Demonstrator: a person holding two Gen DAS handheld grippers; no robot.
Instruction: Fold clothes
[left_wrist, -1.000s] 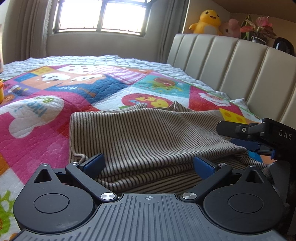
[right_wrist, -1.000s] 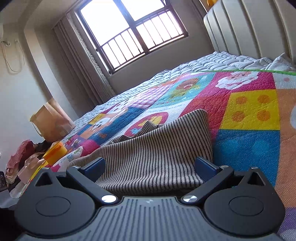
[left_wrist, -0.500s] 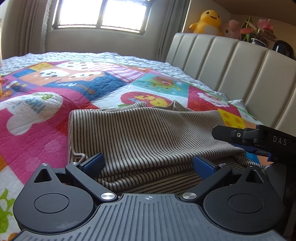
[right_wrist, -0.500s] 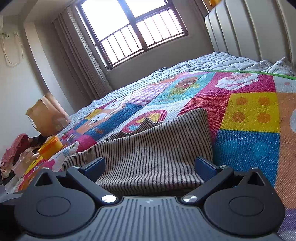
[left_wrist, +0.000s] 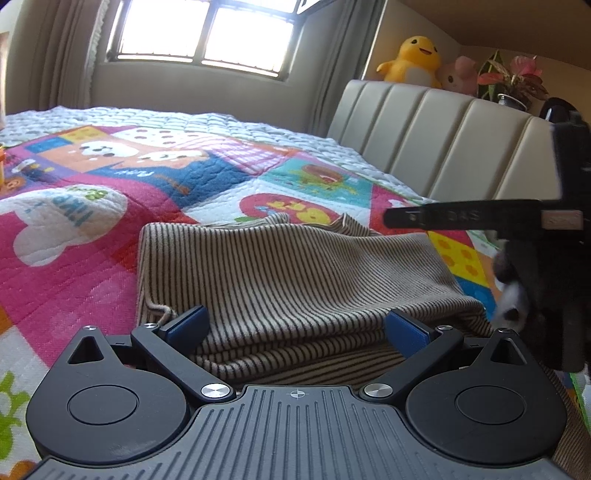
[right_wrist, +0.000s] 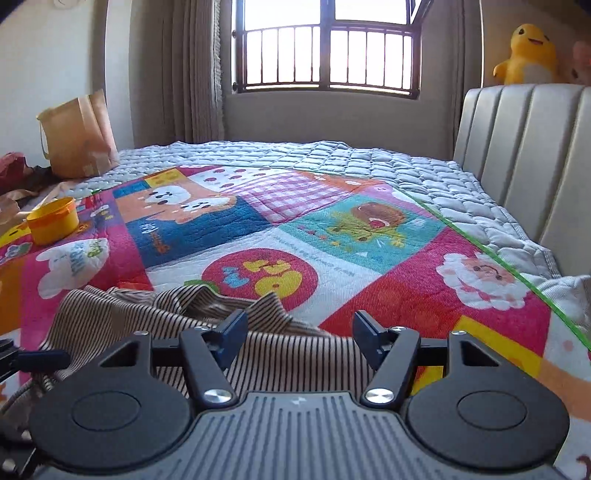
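On quilt (right_wrist: 332, 236), striped top (left_wrist: 288, 280) lying doubled over, L gripper (left_wrist: 295, 328) spread wide & empty, R gripper (right_wrist: 299, 332) since lifted off (half-open, empty) — fold prob. laid.

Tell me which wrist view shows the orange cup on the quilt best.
Right wrist view. The orange cup sits whole and unobstructed on the quilt at the left, in front of the paper bag. The left wrist view catches at most an orange sliver at its left edge, too cropped to identify.
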